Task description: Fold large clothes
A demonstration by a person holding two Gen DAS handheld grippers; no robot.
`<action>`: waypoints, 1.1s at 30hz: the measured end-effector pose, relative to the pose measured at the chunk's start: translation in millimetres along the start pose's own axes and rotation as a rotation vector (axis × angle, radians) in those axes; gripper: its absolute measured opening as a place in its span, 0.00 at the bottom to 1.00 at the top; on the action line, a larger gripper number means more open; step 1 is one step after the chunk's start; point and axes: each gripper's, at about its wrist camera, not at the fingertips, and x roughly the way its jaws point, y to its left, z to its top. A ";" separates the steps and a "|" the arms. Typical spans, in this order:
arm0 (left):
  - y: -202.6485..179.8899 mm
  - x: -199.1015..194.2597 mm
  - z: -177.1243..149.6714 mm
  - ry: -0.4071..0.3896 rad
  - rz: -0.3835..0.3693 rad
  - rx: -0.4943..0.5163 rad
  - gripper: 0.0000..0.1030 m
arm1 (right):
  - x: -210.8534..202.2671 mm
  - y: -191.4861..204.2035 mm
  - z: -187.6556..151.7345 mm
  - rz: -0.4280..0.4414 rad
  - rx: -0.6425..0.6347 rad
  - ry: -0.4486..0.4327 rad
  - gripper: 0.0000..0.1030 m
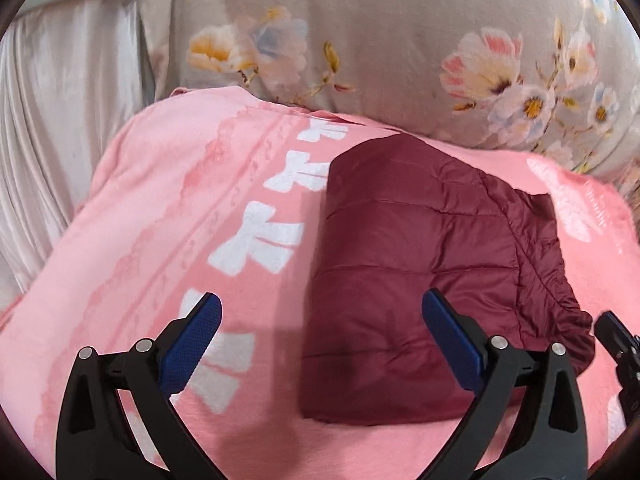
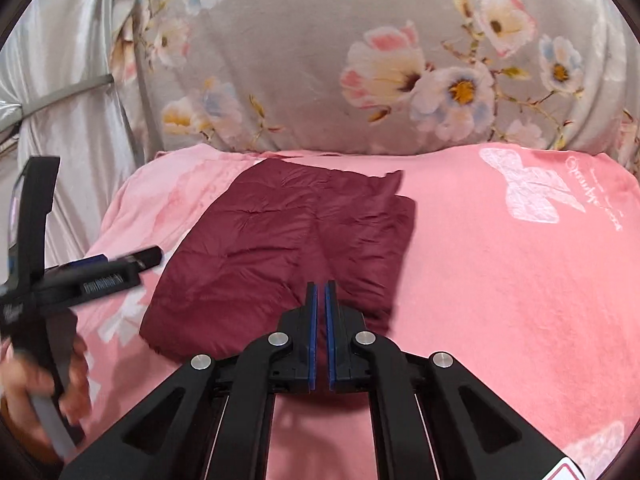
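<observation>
Folded maroon jacket (image 1: 404, 264) on the pink blanket (image 1: 160, 208); my left tool (image 1: 322, 344) gapes wide, empty; my right tool (image 2: 321, 312) is closed, empty.

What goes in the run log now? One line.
jacket: folded on blanket | left tool: open, empty | right tool: shut, empty

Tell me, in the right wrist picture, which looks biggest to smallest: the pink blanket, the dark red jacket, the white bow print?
1. pink blanket
2. dark red jacket
3. white bow print

No close calls: each one looks clearly larger than the next.
</observation>
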 end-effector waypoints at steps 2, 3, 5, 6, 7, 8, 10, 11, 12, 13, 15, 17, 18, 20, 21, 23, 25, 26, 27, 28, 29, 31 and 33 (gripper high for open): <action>-11.5 10.7 -2.2 0.029 0.012 0.018 0.95 | 24.6 -2.6 -1.0 -0.030 0.030 0.048 0.03; -17.2 19.0 -6.2 0.045 0.026 0.027 0.95 | 31.5 -5.9 -4.3 -0.045 0.043 0.065 0.03; -21.9 32.9 -15.0 0.071 0.043 0.032 0.95 | 51.7 -16.7 -15.5 -0.077 0.079 0.111 0.02; -22.5 40.8 -20.9 0.084 0.037 0.027 0.95 | 55.6 -19.1 -20.3 -0.077 0.092 0.118 0.01; -21.7 43.7 -25.6 0.080 0.025 0.017 0.96 | 59.9 -23.8 -27.9 -0.070 0.110 0.120 0.00; -20.6 46.2 -29.4 0.072 0.016 0.008 0.96 | 62.6 -26.2 -33.8 -0.068 0.115 0.122 0.00; -20.1 50.9 -34.9 0.065 0.005 0.006 0.96 | 66.8 -29.9 -38.9 -0.056 0.131 0.135 0.00; -19.6 53.1 -36.9 0.061 0.002 0.004 0.96 | 68.4 -31.7 -38.6 -0.047 0.139 0.139 0.00; -18.4 55.3 -39.7 0.056 -0.004 -0.003 0.96 | 70.0 -33.6 -39.6 -0.037 0.148 0.145 0.00; -18.1 57.0 -41.4 0.055 -0.010 -0.012 0.96 | 71.1 -34.5 -40.4 -0.030 0.154 0.148 0.00; -16.9 59.5 -44.4 0.055 -0.019 -0.027 0.96 | 73.3 -36.4 -40.4 -0.018 0.166 0.153 0.00; -17.0 59.9 -45.5 0.054 -0.020 -0.027 0.96 | 74.0 -37.1 -41.0 -0.013 0.170 0.153 0.00; -16.8 59.8 -45.5 0.054 -0.019 -0.027 0.96 | 73.8 -36.9 -41.1 -0.014 0.170 0.152 0.00; -17.8 59.1 -45.7 0.047 -0.011 -0.021 0.96 | 74.7 -37.6 -41.1 -0.019 0.176 0.158 0.00; -18.7 58.9 -45.8 0.044 -0.008 -0.018 0.96 | 74.9 -38.7 -40.7 -0.017 0.177 0.158 0.00; -20.9 57.7 -46.2 0.036 0.006 -0.008 0.96 | 75.2 -39.9 -40.3 -0.013 0.180 0.158 0.00; -22.9 57.2 -46.8 0.031 0.017 0.000 0.96 | 75.5 -39.7 -40.2 -0.014 0.179 0.158 0.00; -24.0 57.0 -47.0 0.029 0.023 0.003 0.96 | 75.5 -39.8 -40.2 -0.015 0.178 0.158 0.00; -24.7 56.9 -47.1 0.027 0.027 0.006 0.96 | 75.7 -39.6 -40.2 -0.017 0.176 0.158 0.00; -25.5 56.8 -47.1 0.025 0.032 0.010 0.96 | 75.8 -39.7 -40.1 -0.018 0.175 0.158 0.00; -25.7 56.7 -47.3 0.024 0.035 0.012 0.96 | 75.8 -39.7 -40.1 -0.016 0.177 0.158 0.01; -26.2 56.9 -47.2 0.023 0.037 0.013 0.96 | 76.0 -40.0 -40.5 -0.018 0.175 0.158 0.01; -26.3 57.1 -47.3 0.023 0.036 0.012 0.96 | 75.9 -39.5 -40.5 -0.019 0.174 0.157 0.01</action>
